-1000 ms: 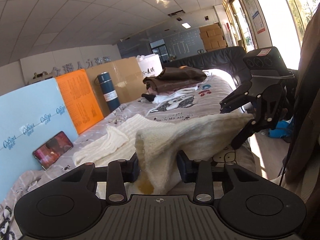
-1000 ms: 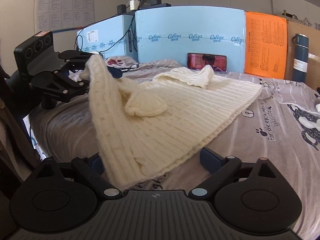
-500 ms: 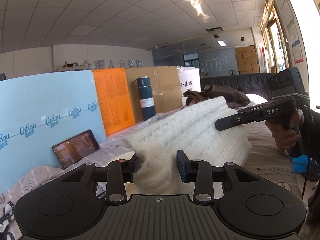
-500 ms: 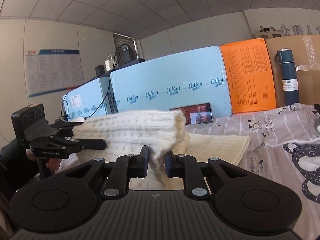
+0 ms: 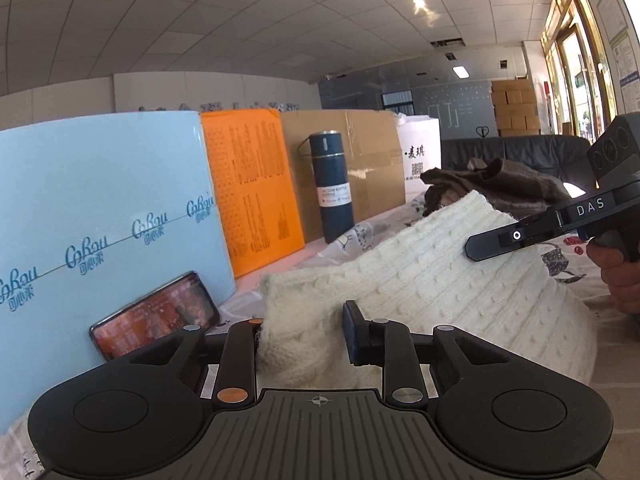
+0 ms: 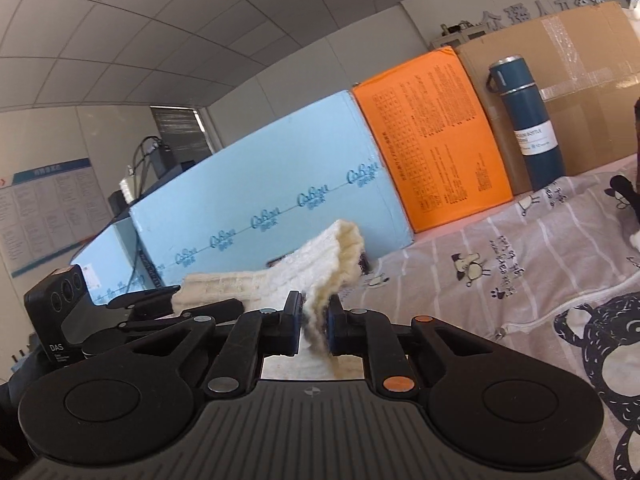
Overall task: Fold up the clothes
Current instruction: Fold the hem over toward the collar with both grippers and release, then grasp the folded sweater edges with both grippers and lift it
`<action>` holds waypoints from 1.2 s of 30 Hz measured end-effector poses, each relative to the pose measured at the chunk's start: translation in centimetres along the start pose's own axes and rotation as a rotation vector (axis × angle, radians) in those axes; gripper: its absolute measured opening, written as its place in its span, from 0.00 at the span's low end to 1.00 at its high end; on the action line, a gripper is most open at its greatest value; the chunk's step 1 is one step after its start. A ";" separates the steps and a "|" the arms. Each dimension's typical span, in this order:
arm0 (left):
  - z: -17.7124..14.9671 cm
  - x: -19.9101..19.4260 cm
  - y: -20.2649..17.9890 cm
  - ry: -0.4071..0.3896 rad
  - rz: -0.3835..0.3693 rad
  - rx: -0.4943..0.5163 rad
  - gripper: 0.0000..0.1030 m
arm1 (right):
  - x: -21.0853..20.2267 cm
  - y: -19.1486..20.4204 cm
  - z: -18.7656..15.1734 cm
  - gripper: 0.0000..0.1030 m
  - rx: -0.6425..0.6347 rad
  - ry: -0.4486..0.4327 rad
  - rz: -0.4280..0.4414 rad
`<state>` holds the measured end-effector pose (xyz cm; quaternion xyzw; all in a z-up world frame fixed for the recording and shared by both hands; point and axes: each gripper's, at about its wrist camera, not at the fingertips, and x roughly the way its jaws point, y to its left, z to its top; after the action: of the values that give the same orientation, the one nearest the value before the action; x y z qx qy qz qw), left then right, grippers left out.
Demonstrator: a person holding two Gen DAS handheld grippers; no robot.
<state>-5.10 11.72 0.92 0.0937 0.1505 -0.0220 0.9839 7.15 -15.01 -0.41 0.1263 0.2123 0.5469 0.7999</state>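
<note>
A cream cable-knit sweater [image 5: 432, 280] is held up off the bed between both grippers. My left gripper [image 5: 304, 330] is shut on one bunched edge of it. My right gripper [image 6: 314, 328] is shut on another edge of the sweater [image 6: 320, 264], which stretches left toward the left gripper's body [image 6: 120, 312]. In the left wrist view the right gripper's body [image 5: 560, 220] sits over the far end of the sweater, held by a hand. The part of the sweater below the grippers is hidden.
The bed has a grey cartoon-print sheet [image 6: 500, 264]. Blue foam boards [image 5: 100, 216], an orange board [image 5: 252, 188], a cardboard box [image 5: 360, 160] and a dark blue flask [image 5: 332, 184] line its far side. A phone [image 5: 156, 320] leans on the blue board. Brown clothes [image 5: 500, 184] lie piled behind.
Both grippers have lifted the sweater off the bed and carried it toward the foam boards. The views have tilted up and the right wrist view has rolled.
</note>
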 end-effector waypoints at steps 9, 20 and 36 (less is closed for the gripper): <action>-1.5 2.2 -0.1 0.117 0.028 0.025 0.43 | 2.7 -2.3 -1.7 0.13 0.061 0.136 -0.160; -0.1 -3.4 3.7 0.125 0.174 -0.283 0.92 | 2.0 -2.7 -1.8 0.31 0.098 0.121 -0.192; -3.6 -1.9 1.6 0.293 0.046 -0.500 0.93 | 1.6 -3.0 -2.0 0.88 0.142 0.157 -0.223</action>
<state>-7.80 14.04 -1.56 -0.1461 0.2899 0.0518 0.9444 9.14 -14.66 -3.77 0.1153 0.3251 0.4463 0.8257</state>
